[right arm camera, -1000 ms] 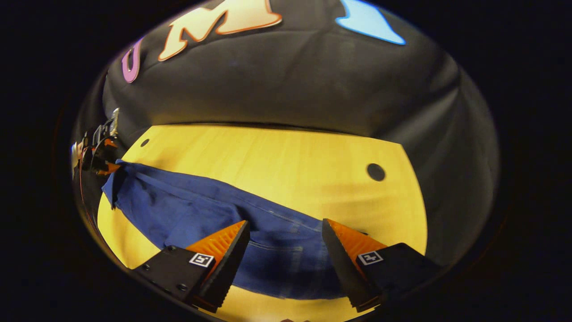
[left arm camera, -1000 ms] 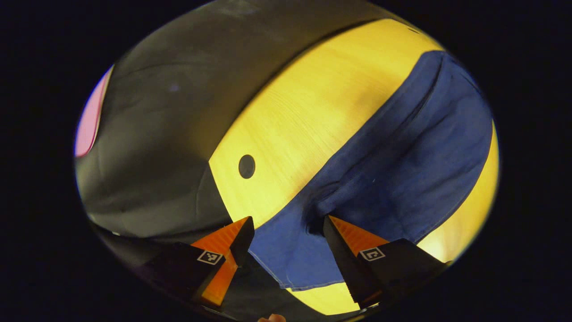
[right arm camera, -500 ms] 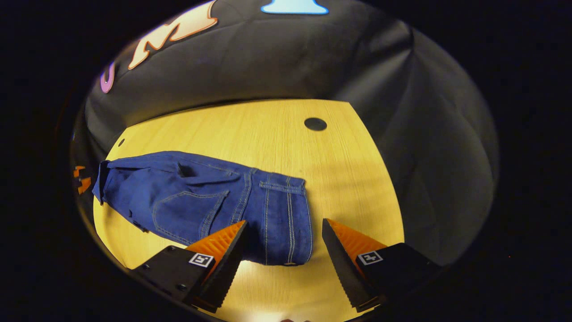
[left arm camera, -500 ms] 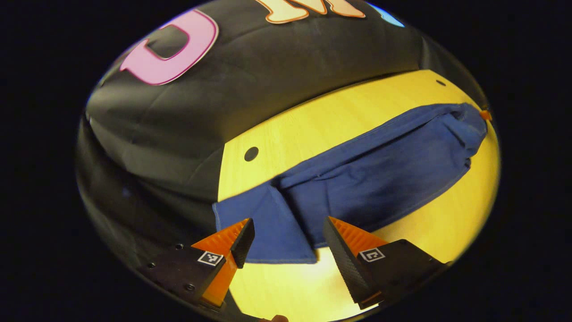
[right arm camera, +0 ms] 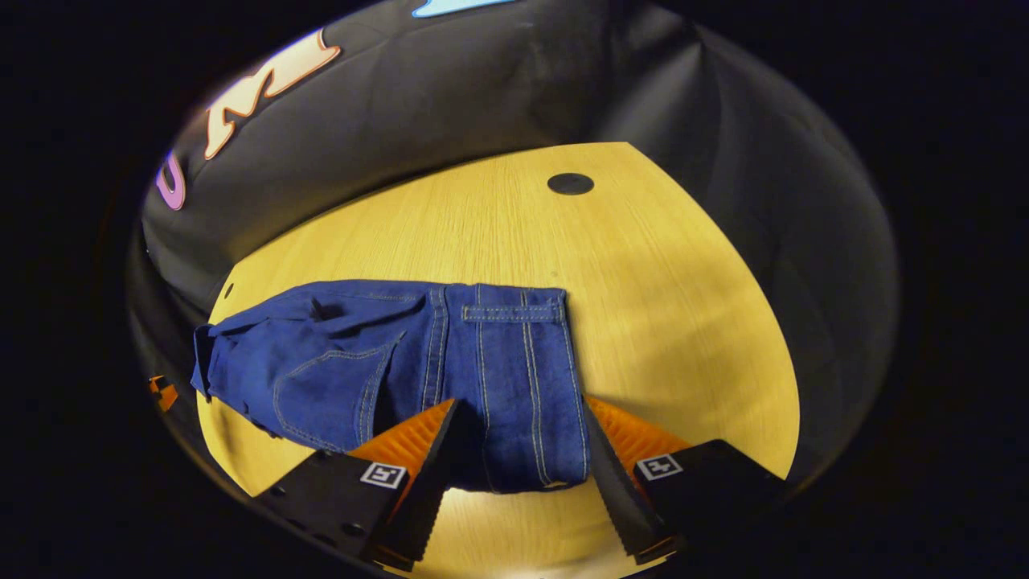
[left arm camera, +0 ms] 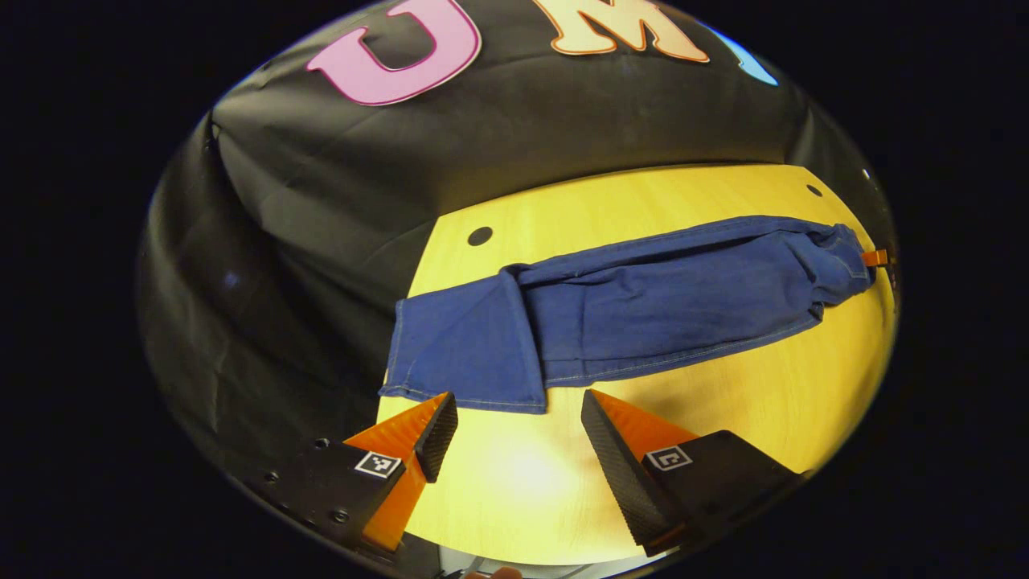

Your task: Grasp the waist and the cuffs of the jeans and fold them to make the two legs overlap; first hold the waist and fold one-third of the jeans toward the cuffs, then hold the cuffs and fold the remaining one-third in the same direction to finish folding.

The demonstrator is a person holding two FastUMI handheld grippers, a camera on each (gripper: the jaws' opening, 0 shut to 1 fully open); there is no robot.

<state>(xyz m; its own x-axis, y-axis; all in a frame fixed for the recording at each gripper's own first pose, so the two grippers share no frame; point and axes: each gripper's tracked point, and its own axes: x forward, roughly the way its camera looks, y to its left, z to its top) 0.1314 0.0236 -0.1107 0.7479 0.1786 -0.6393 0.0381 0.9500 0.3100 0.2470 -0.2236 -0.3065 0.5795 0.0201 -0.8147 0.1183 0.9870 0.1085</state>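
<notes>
The jeans (left arm camera: 643,310) lay lengthwise across the table (left arm camera: 723,418), cuffs toward the left gripper (left arm camera: 514,438), waist between the right gripper (right arm camera: 518,454). Both jaws stood wide.

A: Where do the dark blue denim jeans with pale stitching (left arm camera: 643,310) lie?

B: Flat on the yellow wooden worktop (left arm camera: 723,418), stretched out long, one leg lying on the other.

A: And the cuffs?

B: In the left gripper view the cuff end (left arm camera: 462,354) is nearest, and one corner is turned over with a slanted crease.

A: The waist?

B: In the right gripper view the waistband (right arm camera: 522,378) is nearest, with a belt loop and a back pocket (right arm camera: 321,394) showing.
</notes>
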